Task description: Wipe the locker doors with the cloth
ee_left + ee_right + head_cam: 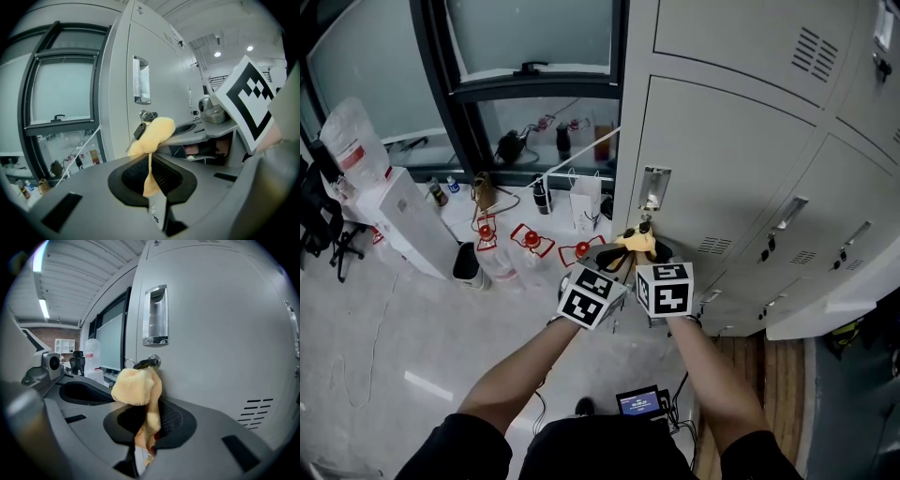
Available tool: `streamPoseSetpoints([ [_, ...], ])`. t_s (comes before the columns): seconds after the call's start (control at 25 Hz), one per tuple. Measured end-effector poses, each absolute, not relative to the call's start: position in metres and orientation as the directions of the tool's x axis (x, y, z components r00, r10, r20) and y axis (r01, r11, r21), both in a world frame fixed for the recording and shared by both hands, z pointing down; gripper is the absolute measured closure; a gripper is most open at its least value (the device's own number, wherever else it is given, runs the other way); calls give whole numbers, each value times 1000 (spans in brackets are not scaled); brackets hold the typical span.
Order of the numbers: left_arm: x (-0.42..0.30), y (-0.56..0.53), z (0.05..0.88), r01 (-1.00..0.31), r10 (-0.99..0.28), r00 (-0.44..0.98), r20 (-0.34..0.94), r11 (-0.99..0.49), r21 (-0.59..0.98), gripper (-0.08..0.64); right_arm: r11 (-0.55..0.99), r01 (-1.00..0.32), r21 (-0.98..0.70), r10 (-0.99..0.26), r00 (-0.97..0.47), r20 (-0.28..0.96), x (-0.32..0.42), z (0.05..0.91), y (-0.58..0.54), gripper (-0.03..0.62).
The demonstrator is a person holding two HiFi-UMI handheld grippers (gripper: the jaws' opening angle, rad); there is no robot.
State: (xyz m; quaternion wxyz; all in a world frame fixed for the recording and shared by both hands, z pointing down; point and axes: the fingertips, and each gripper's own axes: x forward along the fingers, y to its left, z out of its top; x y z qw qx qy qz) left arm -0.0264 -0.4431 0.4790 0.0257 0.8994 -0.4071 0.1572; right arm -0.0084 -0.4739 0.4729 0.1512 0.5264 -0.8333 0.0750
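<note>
Two grippers, the left gripper (150, 183) and the right gripper (146, 427), had fingers clamped on one yellow cloth (639, 246) near one locker door (722, 159).

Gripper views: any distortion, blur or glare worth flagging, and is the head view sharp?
Left gripper view: strong fisheye, dark corners, window frame bowed; cloth in focus. Right gripper view: same bending on the locker door, handle glints. Head view: evenly lit, sharp, mild curve at edges.

Fuzzy yel. cloth (136, 387), matt gry painted-metal locker door (220, 348), glossy chrome handle (156, 315), smooth floor (384, 337) w/ slight sheen
</note>
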Motion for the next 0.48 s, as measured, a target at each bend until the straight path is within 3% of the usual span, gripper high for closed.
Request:
streamPoseSetpoints([
  [0.48,-26,-450,481,-748,-730,614,300,-659,-74,528,431,-902,32,-857,-398,327,-8,473,-476,520],
])
